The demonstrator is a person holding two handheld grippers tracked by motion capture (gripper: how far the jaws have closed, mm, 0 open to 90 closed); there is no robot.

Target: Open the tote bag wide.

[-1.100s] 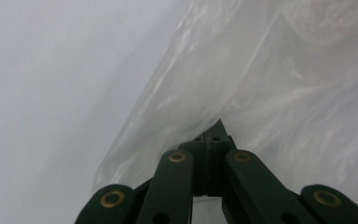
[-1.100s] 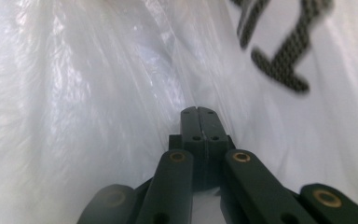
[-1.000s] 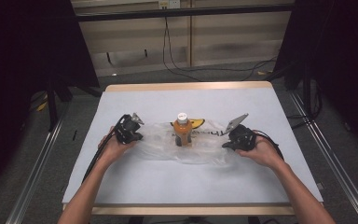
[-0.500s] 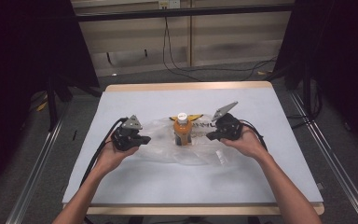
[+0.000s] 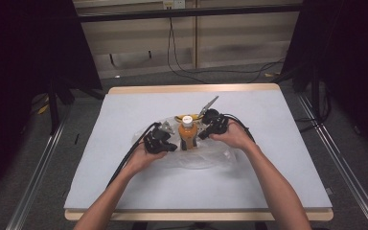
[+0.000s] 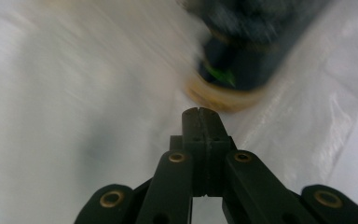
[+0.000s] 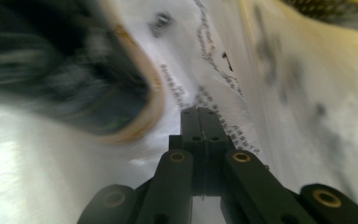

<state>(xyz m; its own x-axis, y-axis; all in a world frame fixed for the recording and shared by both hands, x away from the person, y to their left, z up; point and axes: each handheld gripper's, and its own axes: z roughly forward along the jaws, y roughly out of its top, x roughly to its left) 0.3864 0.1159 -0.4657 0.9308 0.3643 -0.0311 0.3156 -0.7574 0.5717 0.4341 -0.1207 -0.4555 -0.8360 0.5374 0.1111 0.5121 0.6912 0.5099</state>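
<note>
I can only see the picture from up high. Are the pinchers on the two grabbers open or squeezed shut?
Observer: In the left gripper view, the left gripper has its jaws pressed together with nothing between them.
Operator: And the other one?
Observer: The right gripper is the same in its own view: jaws together, nothing between them.
Operator: What is that see-through stuff under the bottle?
Observer: A clear plastic bag. The right gripper view shows small black print on it, too blurred to read.
Operator: Can you see the orange bottle up close?
Observer: Yes, the bottle lies just beyond the left jaws, but it is badly blurred.
</note>
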